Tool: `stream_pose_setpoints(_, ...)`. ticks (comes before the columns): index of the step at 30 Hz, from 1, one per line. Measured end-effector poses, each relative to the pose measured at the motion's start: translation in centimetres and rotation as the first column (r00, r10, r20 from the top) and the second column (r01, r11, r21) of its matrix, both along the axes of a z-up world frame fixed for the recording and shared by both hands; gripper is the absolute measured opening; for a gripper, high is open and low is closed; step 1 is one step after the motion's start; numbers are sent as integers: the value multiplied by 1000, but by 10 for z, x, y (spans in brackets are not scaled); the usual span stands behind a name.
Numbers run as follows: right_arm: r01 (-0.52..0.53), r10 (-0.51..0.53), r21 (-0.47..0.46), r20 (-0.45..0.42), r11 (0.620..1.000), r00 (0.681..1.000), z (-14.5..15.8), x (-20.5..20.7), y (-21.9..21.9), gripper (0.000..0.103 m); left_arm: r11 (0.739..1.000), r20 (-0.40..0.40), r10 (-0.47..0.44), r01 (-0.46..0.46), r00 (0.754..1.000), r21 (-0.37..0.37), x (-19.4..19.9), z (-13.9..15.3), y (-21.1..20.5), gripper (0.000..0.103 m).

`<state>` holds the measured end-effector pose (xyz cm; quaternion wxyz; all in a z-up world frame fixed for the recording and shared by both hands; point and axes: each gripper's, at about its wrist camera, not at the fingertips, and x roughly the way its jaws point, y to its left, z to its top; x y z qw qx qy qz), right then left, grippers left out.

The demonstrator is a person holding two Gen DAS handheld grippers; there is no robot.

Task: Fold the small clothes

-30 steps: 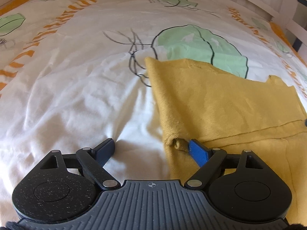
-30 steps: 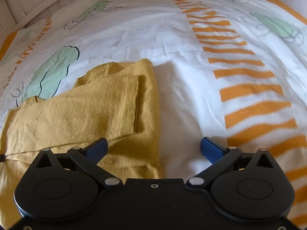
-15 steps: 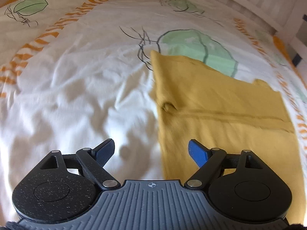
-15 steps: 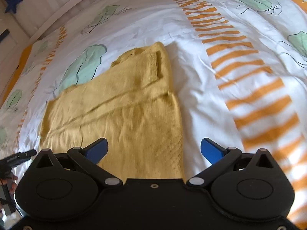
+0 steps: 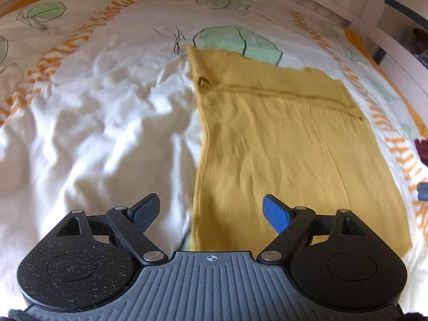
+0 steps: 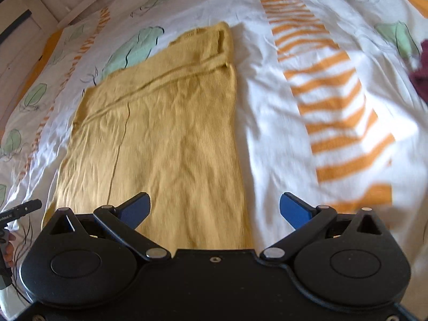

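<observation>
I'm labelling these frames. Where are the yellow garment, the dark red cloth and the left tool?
yellow garment (image 6: 165,139): right wrist view, middle of its flat body.
dark red cloth (image 6: 421,67): right wrist view, its part at the right edge.
left tool (image 5: 211,210): left wrist view, midway between its open fingertips.

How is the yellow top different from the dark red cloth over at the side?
The yellow top is spread flat and smooth in the middle of the bedcover; the dark red cloth sits bunched up at the far right edge. The yellow top shows whole, while the dark red cloth is mostly cut off. Both lie on the bedcover, and neither is held.
</observation>
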<state>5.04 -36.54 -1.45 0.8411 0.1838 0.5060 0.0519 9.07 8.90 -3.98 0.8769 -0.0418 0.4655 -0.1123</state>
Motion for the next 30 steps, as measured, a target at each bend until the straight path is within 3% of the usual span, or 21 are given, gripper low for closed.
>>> stream_pose_setpoints(8, -23, 23, 10, -48, 1000, 999, -3, -24, 0, 103, 999, -9, -29, 30, 1000, 35, -36, -14, 1, 84)
stream_pose_setpoints(13, -39, 39, -2, -73, 999, 997, -11, -30, 0, 103, 999, -38, -5, 6, 999, 36, -35, -31, 3, 84)
stream_pose_setpoints(19, -99, 101, 16, -134, 995, 986, -27, -32, 8, 103, 998, -17, -12, 13, 1000, 64, -39, -41, -6, 85)
stream_pose_setpoints(26, -142, 151, 64, -181, 988, 972, -42, -30, 13, 103, 997, -3, -20, 20, 1000, 75, -41, -45, -9, 89)
stream_pose_setpoints(30, -116, 140, 144, -172, 983, 975, -44, -30, 7, 103, 997, -3, -21, 21, 1000, 74, -41, -45, -9, 89)
